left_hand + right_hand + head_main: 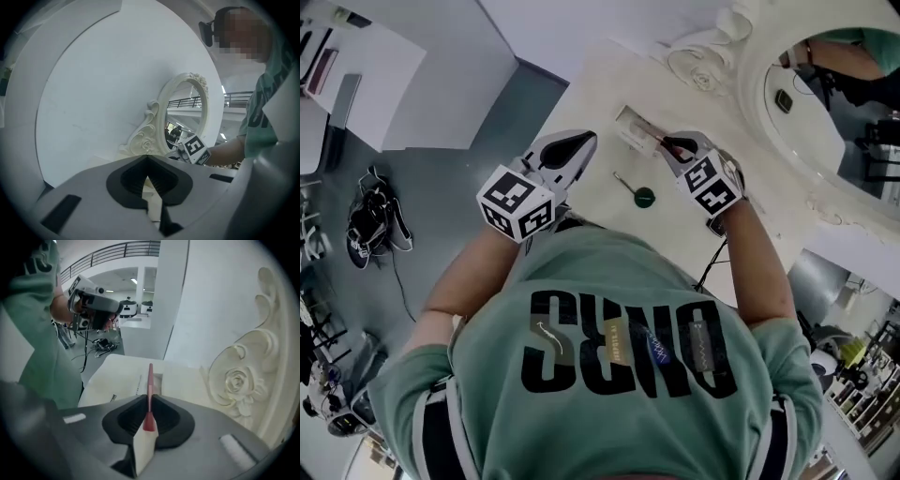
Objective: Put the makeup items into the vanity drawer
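Note:
My right gripper (149, 398) is shut on a slim red makeup pencil (150, 380) that sticks out forward past its jaws. In the head view the right gripper (668, 145) is at the near end of the small open drawer (630, 127) in the cream vanity top (600, 84); the drawer's opening (157, 378) lies just beyond the pencil's tip. My left gripper (584, 141) hovers left of the drawer, its jaws together with nothing in them. A small green round item with a thin handle (643, 197) lies on the vanity between the grippers.
An ornate white mirror (825, 103) stands at the vanity's right side, its carved frame (239, 380) close beside the right gripper. The vanity's left edge drops to grey floor (441, 197), where cables and a dark bag (370, 220) lie.

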A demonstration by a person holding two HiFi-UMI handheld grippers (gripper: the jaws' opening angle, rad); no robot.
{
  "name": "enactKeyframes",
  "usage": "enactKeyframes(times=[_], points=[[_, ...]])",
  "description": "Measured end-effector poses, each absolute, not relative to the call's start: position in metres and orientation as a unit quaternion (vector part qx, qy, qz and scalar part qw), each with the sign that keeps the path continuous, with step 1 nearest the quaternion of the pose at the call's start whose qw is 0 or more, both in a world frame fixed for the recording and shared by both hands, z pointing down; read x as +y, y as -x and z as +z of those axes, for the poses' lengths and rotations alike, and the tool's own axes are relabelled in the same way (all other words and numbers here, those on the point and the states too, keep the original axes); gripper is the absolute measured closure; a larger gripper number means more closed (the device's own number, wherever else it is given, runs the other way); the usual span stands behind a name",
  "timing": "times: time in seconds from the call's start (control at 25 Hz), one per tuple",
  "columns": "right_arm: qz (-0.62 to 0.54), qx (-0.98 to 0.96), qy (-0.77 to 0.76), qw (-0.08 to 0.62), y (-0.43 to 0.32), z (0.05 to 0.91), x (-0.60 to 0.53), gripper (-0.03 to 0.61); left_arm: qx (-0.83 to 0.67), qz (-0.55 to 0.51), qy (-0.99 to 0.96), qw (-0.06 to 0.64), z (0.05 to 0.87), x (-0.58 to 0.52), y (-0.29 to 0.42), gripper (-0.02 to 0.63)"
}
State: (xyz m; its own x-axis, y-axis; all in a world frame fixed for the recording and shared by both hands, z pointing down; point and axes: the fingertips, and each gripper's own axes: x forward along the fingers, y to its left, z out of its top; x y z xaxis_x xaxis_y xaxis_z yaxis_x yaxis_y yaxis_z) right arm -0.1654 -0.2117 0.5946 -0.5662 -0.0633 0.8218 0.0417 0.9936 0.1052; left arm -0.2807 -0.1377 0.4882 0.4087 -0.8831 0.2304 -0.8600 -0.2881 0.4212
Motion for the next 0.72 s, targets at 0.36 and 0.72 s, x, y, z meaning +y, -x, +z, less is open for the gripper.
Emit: enactKeyframes(times=[0.36,0.72], points=[[-0.08,-0.842,-0.006,0.533,0.182,0.647,-0.215,0.526,-0.538,-0.028,-0.798,0.271,0.507,-0.126,0.312,0.615],[-0.098,-0.84,-0.043,0.532,0.182,0.644,-0.224,0.452,-0.526,-0.03,-0.804,0.275,0.509,-0.123,0.311,0.615]])
